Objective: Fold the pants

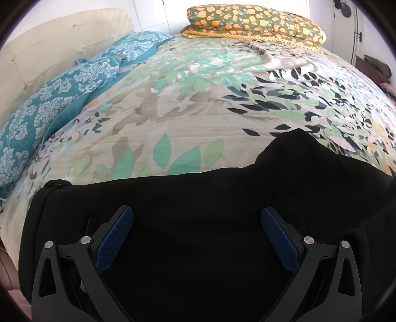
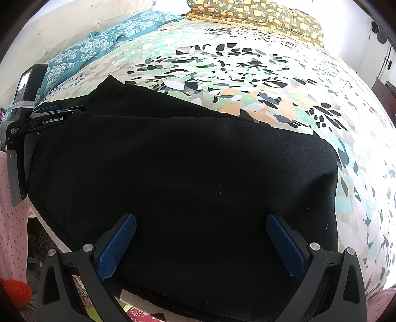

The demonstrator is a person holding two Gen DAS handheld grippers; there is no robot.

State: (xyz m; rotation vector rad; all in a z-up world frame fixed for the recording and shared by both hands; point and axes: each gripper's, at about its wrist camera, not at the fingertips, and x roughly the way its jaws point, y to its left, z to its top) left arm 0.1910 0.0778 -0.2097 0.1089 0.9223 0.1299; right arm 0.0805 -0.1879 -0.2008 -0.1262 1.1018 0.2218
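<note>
The black pants (image 1: 198, 193) lie folded on the floral bedspread (image 1: 173, 111) near the bed's front edge. In the right wrist view the pants (image 2: 185, 161) form a broad dark block with a peak at the upper left. My left gripper (image 1: 197, 218) hovers over the left part of the pants, its blue pads (image 1: 113, 242) wide apart with only cloth below. My right gripper (image 2: 201, 225) is open above the right part of the pants. The left gripper's body (image 2: 32, 119) shows at the left edge of the right wrist view, beside the pants.
Teal patterned pillows (image 1: 61, 94) lie along the cream headboard (image 1: 49, 42) at the left. A folded olive floral quilt (image 1: 255, 22) sits at the far end of the bed. A pink dotted sleeve (image 2: 10, 223) and patterned floor (image 2: 138, 314) show below the bed edge.
</note>
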